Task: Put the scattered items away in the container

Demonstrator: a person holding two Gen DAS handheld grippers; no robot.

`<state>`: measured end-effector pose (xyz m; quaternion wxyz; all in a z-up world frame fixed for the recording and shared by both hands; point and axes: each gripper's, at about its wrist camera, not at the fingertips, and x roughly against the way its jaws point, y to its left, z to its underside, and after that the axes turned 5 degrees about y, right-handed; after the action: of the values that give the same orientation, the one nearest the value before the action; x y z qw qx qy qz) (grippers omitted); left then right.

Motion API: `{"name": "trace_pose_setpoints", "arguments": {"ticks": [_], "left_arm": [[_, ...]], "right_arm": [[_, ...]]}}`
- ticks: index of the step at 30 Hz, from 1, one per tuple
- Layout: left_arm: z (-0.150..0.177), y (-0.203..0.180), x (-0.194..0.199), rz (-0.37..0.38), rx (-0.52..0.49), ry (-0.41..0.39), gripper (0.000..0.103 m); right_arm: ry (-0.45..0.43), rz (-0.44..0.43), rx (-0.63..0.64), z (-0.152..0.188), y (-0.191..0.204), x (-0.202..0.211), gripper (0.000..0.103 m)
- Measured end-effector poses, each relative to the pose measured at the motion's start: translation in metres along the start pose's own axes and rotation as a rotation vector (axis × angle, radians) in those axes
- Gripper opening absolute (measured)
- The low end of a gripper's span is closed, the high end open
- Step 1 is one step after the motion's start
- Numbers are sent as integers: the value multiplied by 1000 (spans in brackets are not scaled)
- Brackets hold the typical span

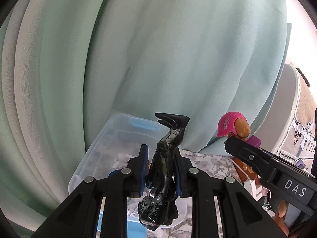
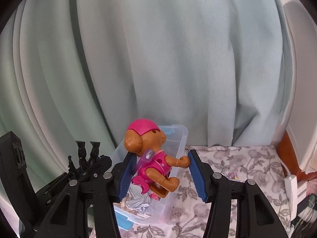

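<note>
Pale green curtains (image 2: 158, 59) hang in heavy folds straight ahead of both tongs, filling most of each view. Beneath the tongs lies a floral grey-and-white cloth (image 2: 237, 170). Right of the right tongs stand a white wall (image 2: 297, 79), an orange-brown wooden edge (image 2: 285, 150) and a white power strip (image 2: 291, 184). Daylight glows at the upper right.

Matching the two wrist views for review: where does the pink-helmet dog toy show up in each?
Left wrist: dog toy at right, behind the right gripper's black finger, right of the black figure.
Right wrist: dog toy at centre, between the blue pads, above the bin.
Shared landmark: the clear plastic bin.
</note>
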<state>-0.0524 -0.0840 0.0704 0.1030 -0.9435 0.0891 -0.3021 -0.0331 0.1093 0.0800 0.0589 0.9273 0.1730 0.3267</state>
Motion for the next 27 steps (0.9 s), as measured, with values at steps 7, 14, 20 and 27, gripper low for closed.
{"name": "trace_pose_setpoints", "arguments": {"ticks": [7,14,20,27], "left_arm": [[4,26,-4,-23,57,24,24],[11,41,-15,-26,86,58,24],[18,52,-29,-38,112,98,24],[28,56,-50,-56,139,151,24]], "right_arm": [[42,-19,41,6,16,-17,57],[102,-34,51,14,24,-36,57],[183,-45,55,28,30,-60,57],[251,-39,49,37,26,-86,57]]}}
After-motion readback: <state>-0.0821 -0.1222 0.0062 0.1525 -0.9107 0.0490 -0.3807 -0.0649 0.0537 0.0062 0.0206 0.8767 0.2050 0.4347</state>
